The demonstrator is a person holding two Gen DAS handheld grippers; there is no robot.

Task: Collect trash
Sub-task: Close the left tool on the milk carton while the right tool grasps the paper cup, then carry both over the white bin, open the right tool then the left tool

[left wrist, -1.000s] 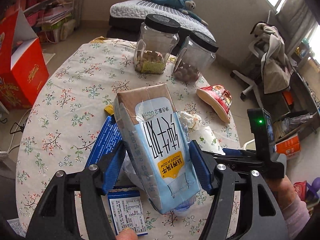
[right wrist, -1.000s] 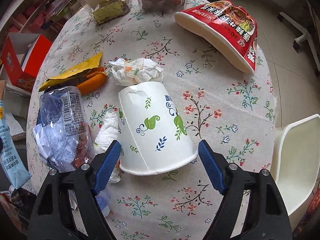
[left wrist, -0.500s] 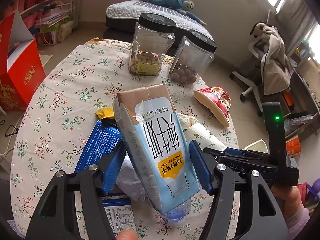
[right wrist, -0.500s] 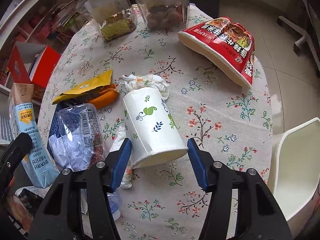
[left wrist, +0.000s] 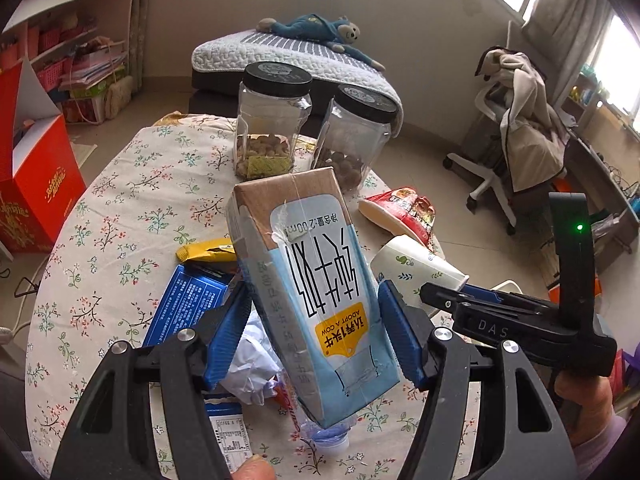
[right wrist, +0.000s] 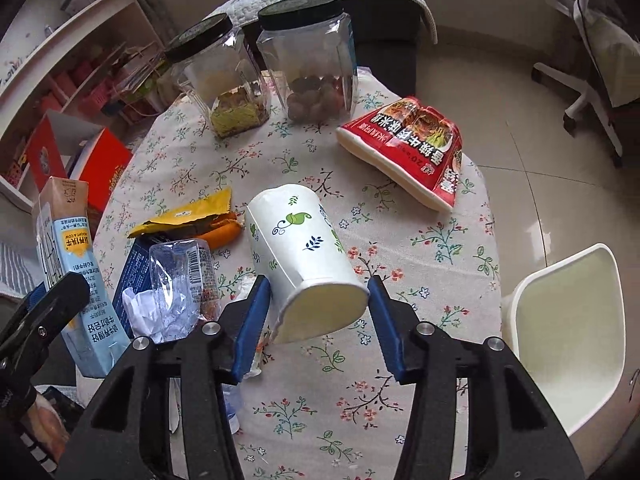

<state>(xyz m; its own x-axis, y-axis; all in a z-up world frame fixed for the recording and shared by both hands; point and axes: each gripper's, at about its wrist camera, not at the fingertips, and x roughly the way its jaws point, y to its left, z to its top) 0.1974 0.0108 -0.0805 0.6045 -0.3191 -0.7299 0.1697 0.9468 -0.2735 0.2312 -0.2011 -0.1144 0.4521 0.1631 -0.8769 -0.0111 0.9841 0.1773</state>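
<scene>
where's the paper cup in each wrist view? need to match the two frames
Left wrist: paper cup right of centre, behind the milk carton, tipped, its rim end at the right hand-held gripper.
Right wrist: paper cup centre, base toward the camera, between the blue pads.
Shared landmark: red noodle bowl, lying beyond the cup in both.
</scene>
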